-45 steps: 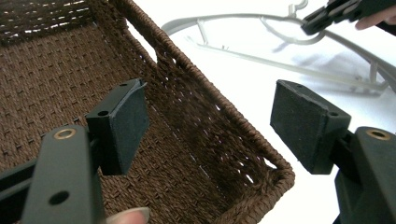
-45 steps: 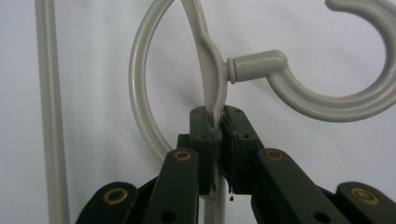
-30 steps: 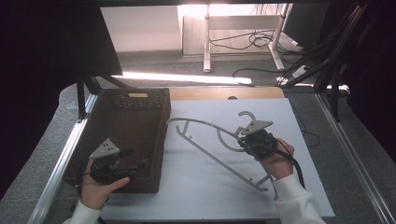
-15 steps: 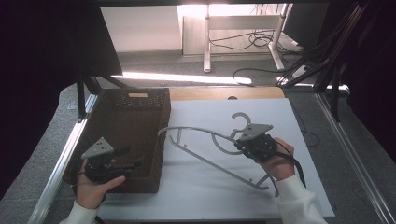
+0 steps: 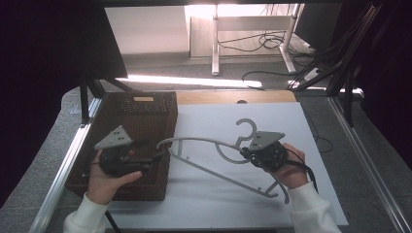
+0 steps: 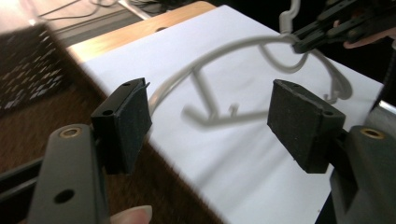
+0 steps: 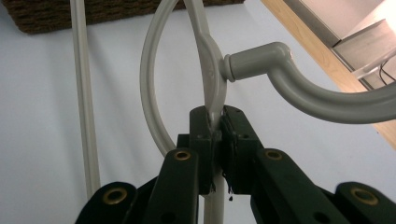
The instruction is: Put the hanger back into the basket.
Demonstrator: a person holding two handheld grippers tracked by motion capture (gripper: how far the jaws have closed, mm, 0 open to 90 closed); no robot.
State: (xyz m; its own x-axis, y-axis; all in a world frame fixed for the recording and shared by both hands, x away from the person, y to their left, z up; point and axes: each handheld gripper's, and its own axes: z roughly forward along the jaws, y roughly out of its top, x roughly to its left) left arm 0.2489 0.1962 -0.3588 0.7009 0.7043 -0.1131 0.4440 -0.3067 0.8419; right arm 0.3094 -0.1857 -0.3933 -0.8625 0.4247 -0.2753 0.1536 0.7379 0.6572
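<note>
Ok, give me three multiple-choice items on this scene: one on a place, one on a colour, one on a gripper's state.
1. Where is the brown wicker basket?
A. at the left of the table, beside the white sheet
B. at the right edge of the table
C. on top of the hanger

2. What colour is the plastic clothes hanger?
A. red
B. light grey
C. black

3. What is the right gripper doing?
A. hanging open above the basket
B. shut on the hanger just below its hook
C. shut on a cable

Answers:
1 A: the high view shows the basket left of the white sheet.
2 B: all three views show it pale grey.
3 B: the right gripper view shows its jaws clamped on the hanger's neck; the left gripper is open.
</note>
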